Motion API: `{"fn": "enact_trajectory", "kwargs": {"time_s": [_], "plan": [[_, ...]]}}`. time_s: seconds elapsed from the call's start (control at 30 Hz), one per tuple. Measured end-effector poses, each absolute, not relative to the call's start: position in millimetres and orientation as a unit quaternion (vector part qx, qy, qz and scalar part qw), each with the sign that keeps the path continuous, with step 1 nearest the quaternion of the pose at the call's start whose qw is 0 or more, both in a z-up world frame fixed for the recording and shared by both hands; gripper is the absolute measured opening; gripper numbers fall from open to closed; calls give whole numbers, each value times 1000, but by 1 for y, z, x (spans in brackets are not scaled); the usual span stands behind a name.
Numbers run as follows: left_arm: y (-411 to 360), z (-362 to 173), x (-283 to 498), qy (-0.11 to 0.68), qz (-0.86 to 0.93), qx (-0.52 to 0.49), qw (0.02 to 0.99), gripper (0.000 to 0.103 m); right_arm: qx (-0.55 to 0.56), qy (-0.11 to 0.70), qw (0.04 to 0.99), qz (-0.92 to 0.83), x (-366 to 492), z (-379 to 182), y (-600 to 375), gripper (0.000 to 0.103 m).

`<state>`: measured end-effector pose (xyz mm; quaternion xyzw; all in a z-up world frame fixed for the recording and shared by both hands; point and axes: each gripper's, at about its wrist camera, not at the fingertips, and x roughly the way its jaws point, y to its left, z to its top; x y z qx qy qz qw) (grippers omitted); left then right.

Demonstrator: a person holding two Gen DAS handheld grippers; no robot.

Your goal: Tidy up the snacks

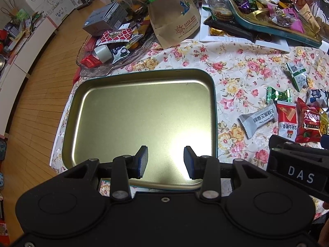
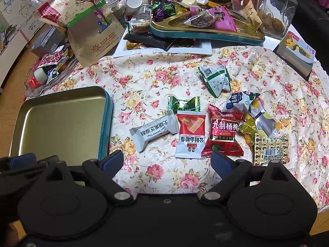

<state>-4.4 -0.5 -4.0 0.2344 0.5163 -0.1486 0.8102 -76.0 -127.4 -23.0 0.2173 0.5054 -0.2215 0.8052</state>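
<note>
An empty gold tin tray (image 1: 86, 111) with a teal rim lies on the floral cloth; the right wrist view shows the tin tray (image 2: 61, 123) at the left. My left gripper (image 1: 165, 161) hovers open over its near edge, nothing between the pads. Several wrapped snacks lie to the right of the tray: a grey sesame-crisp packet (image 2: 154, 132), a red-and-white packet (image 2: 190, 135), a dark red plum packet (image 2: 223, 135) and a green candy (image 2: 183, 104). My right gripper (image 2: 166, 162) stands open just short of them, holding nothing.
At the back, a teal tray of sweets (image 2: 205, 34) rests on a white frame. A brown paper bag (image 2: 90, 26), a glass jar (image 2: 275, 6), a glass dish of packets (image 1: 107, 47) and boxes crowd the far side. The table edge and wooden floor (image 1: 37, 103) lie left.
</note>
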Motion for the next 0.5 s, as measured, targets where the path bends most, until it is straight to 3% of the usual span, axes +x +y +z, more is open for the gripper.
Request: {"fn": "enact_trajectory", "kwargs": {"time_s": [0.5], "plan": [[-1,-4,-6,517,-149,237,809,48,213,507,805,-220,-75,-25,-126,96]]}}
